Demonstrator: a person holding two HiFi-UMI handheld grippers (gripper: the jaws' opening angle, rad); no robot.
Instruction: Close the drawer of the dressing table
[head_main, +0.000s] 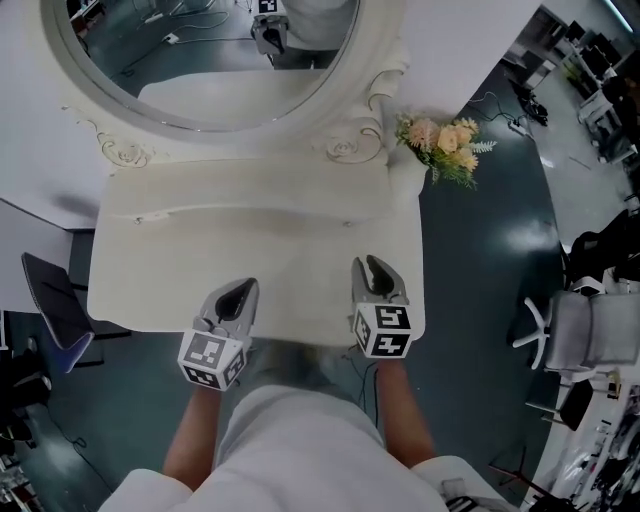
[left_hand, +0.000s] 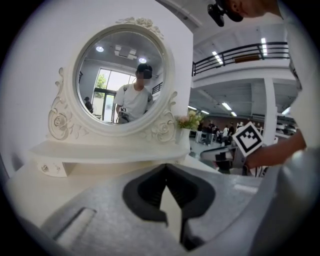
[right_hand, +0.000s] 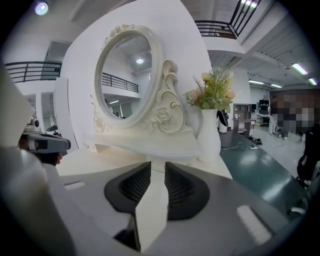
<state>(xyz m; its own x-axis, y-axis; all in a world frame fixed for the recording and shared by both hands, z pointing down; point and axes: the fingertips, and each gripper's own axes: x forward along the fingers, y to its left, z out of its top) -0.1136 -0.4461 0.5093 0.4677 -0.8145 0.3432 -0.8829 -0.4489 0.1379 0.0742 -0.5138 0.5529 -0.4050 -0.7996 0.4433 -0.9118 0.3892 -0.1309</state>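
Observation:
The white dressing table (head_main: 170, 270) fills the middle of the head view, its oval mirror (head_main: 200, 60) at the back. Its shelf under the mirror carries small knobs (head_main: 138, 218). No open drawer shows; the table's front face is hidden under the top's edge. My left gripper (head_main: 243, 290) sits over the top's front edge left of centre, its tips touching and nothing between them (left_hand: 165, 169). My right gripper (head_main: 376, 268) is over the front right part, a narrow bare gap between its pads (right_hand: 153, 172).
A vase of flowers (head_main: 445, 145) stands at the table's back right corner, also seen as a white vase (right_hand: 207, 137). A dark chair (head_main: 50, 300) is left of the table and a white office chair (head_main: 590, 335) at the right on the dark floor.

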